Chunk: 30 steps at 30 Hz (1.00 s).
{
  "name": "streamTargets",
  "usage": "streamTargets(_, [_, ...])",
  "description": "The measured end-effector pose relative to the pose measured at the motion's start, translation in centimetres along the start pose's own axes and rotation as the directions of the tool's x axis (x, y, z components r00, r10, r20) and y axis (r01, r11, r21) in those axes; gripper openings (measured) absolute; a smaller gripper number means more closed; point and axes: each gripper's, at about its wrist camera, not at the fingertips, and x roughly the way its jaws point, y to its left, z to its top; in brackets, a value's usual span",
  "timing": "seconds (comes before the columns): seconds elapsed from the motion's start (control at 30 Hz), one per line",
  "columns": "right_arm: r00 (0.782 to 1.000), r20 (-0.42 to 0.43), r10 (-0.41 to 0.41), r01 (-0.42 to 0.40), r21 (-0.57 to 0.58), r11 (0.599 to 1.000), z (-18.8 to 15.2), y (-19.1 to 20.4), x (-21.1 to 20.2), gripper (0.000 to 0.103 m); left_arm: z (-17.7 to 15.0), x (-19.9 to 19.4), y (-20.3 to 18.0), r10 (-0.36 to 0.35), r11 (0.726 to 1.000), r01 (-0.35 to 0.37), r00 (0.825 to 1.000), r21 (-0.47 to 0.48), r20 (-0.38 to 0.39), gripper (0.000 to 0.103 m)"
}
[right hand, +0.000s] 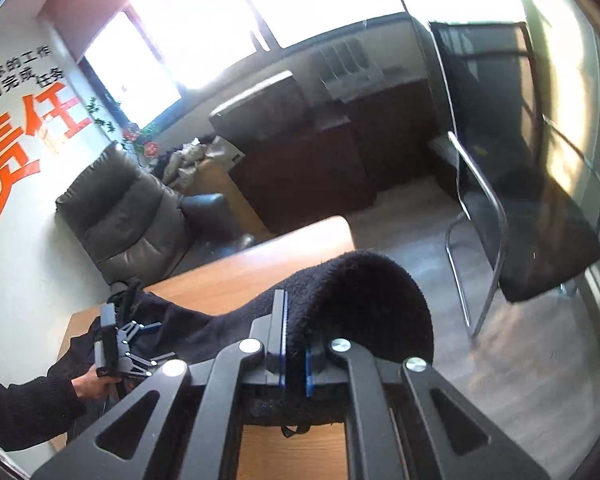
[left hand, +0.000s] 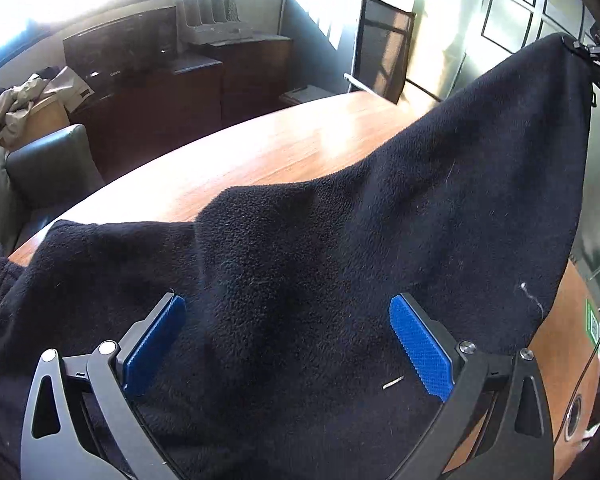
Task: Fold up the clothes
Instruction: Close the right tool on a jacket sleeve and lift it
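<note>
The right tool (right hand: 296,344) pinches the black fleece (left hand: 300,272) (lifted off the table (left hand: 300,144)); left tool (left hand: 286,340) gapes wide.

Wooden table (left hand: 300,140) under bright window glare; grey leather armchair (right hand: 128,216) against wall with orange lettering (right hand: 28,136); dark cabinets (left hand: 148,80); black chrome-framed chair (right hand: 540,248) beside table.

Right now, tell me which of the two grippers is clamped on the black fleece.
The right gripper: its fingers are shut on a raised fold of the black fleece. The left gripper hangs open above the cloth.
</note>
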Motion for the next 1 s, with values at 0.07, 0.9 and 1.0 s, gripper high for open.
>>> streamTargets(0.07, [0.997, 0.069, 0.026, -0.022, -0.054, 0.998, 1.9, 4.2, -2.0, 0.006, -1.2, -0.3, 0.9, -0.017, 0.999, 0.016, 1.000, -0.034, -0.015, 0.103])
streamTargets(0.9, [0.911, 0.014, 0.412, -0.368, -0.424, 0.828, 2.9, 47.1, 1.8, 0.006, -17.2, -14.0, 10.4, 0.138, 0.983, -0.145, 0.988, -0.113, -0.070, 0.103])
streamTargets(1.0, [0.888, -0.059, 0.456, -0.435, -0.427, 0.793, 0.8, 52.0, 5.0, 0.006, -19.1, -14.0, 11.1, 0.137, 0.975, -0.147, 0.988, -0.164, -0.072, 0.103])
